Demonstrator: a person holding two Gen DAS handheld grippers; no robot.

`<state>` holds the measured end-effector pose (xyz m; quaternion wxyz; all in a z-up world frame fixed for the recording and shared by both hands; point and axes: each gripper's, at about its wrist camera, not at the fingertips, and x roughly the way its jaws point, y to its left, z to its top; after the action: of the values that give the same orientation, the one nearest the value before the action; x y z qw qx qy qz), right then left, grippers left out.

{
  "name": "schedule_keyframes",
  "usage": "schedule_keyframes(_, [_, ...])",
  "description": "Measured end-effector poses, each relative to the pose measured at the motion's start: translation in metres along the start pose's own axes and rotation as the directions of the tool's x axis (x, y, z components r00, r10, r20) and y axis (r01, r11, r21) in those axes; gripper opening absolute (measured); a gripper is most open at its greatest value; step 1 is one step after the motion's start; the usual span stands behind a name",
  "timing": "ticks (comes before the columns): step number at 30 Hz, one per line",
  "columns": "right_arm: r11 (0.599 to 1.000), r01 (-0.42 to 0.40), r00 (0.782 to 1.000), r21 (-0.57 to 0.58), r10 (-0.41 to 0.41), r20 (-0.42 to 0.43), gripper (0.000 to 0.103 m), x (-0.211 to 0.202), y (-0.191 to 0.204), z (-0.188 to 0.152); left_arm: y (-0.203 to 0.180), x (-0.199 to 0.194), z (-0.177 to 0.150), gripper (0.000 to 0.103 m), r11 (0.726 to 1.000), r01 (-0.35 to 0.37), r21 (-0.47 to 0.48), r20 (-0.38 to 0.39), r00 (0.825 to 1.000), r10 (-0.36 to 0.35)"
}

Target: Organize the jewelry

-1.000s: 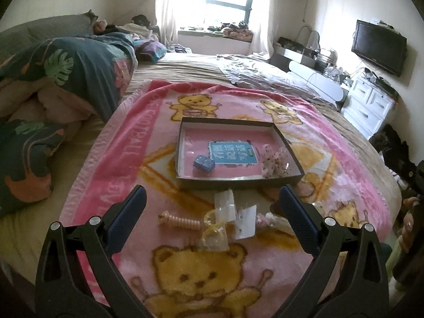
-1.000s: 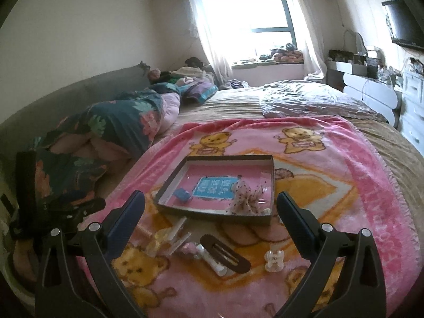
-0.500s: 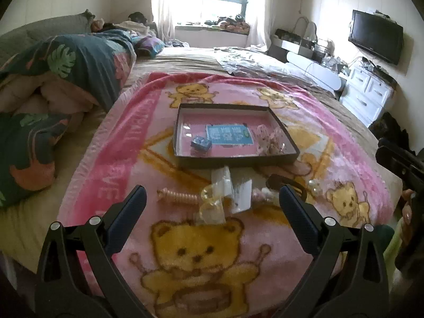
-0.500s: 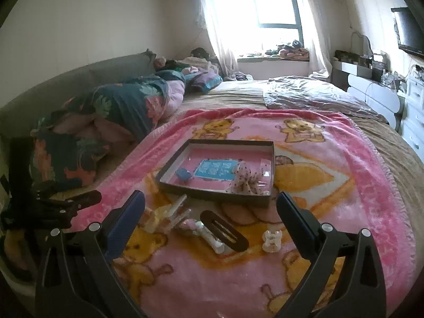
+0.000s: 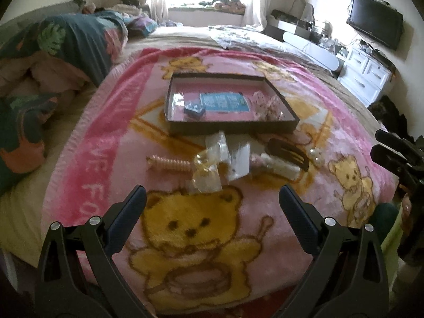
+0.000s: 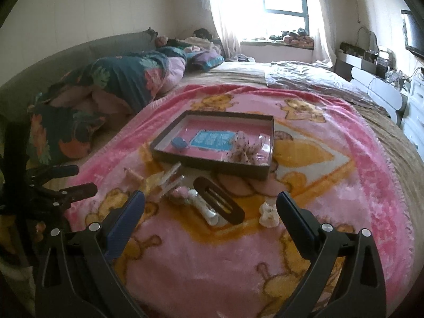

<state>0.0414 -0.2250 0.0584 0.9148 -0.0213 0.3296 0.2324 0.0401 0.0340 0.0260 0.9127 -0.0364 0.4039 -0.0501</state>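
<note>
While I look along my left gripper [image 5: 212,201], its jaws stand wide apart at the bottom of the frame with nothing between them, over a yellow bear printed on the pink blanket [image 5: 106,143]. In the middle of the frame sits the dark shallow tray [image 5: 233,128], and inside it lie a small blue box [image 5: 194,110], a blue card [image 5: 225,102] and a pale spotted bow [image 5: 267,106] toward its right side. Just below the tray, loose on the blanket, are a pink spiral hair tie [image 5: 168,163], some clear plastic packets [image 5: 220,159], a dark oval hair clip [image 5: 288,151] and a small pearly piece [image 5: 318,156]. My right gripper [image 5: 392,153] pokes in at the right edge.

In the right wrist view, my right gripper [image 6: 210,206] is likewise spread open and empty at the bottom of the frame. The tray [image 6: 212,165] sits just above centre. The hair clip [image 6: 218,204] lies between the fingers' line and the tray, touching a white beaded piece [image 6: 204,209], with a little white ornament [image 6: 269,213] near my right finger. The left gripper [image 6: 66,182] shows at the left edge, its jaws apart, beside the blanket's [image 6: 344,185] border.
</note>
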Motion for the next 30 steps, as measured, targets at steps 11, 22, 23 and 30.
schedule_keyframes(11, [0.998,-0.034,0.998,-0.047,0.031,-0.058,0.099,0.021,0.008,-0.015,0.017,0.034,-0.018,0.094,0.996,0.023,-0.086,-0.087,0.996,-0.031])
schedule_keyframes(22, [0.998,-0.004,0.991,-0.061,-0.004,-0.136,0.099,0.062,-0.004,-0.022,0.03,0.064,-0.019,0.088,0.99,0.041,-0.132,-0.103,0.993,-0.055])
schedule_keyframes(23, [0.998,-0.001,0.99,-0.068,-0.008,-0.14,0.099,0.067,-0.004,-0.023,0.031,0.067,-0.019,0.088,0.99,0.046,-0.136,-0.108,0.992,-0.061])
schedule_keyframes(30, [0.996,-0.003,0.985,-0.084,-0.011,-0.17,0.099,0.097,-0.01,-0.021,0.041,0.094,-0.015,0.08,0.971,0.102,-0.218,-0.145,0.98,-0.136])
